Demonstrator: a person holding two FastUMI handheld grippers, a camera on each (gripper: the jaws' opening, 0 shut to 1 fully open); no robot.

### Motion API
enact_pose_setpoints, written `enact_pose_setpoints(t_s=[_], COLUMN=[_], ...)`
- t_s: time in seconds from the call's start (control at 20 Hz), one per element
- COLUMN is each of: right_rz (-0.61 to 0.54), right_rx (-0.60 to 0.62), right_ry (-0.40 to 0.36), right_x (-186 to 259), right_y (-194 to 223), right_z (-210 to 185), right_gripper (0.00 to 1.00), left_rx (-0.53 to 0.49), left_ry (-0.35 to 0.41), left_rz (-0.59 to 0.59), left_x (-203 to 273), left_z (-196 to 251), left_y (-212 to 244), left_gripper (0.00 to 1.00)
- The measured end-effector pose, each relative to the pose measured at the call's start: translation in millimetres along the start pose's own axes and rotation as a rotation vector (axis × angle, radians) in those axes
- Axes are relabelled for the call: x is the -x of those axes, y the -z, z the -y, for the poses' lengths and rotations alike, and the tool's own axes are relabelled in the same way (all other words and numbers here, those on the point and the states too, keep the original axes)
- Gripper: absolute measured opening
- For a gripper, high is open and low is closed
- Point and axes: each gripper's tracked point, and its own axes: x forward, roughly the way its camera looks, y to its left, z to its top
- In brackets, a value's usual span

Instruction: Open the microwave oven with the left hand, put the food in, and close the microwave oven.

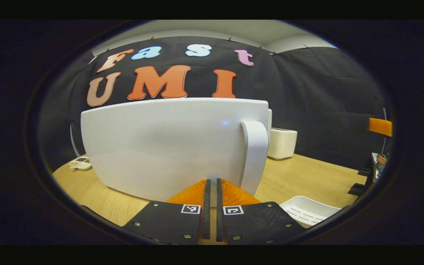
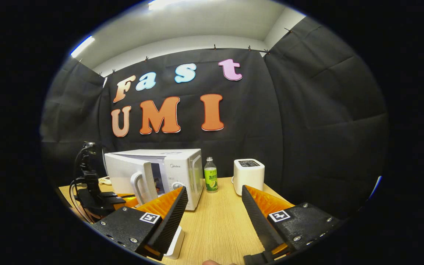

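The microwave door (image 1: 168, 147), partly swung out, is faced by the closed, empty left gripper (image 1: 212, 191), its upright handle (image 1: 255, 158) just right.

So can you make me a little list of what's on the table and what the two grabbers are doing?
microwave door: swung partly open, its handle close in front of the left gripper
left gripper: fingers together, nothing between them
right gripper: wide open, holding nothing, hanging over the table
microwave: on the table, left of the bottle
bottle: upright, green label, between microwave and toaster
toaster: white, right of the bottle
white tray: near edge of the table
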Motion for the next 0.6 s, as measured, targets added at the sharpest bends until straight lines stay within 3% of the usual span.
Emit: enact_pose_setpoints(t_s=[0.6], right_rz=[-0.024], right_rx=[0.020], right_ry=[0.009], right_x=[7], right_y=[3], right_z=[8], right_gripper=[0.92], left_rx=[-0.013], left_ry=[-0.073], left_rz=[-0.005], left_x=[-60], left_z=[2], left_y=[-13], left_gripper=[0.07])
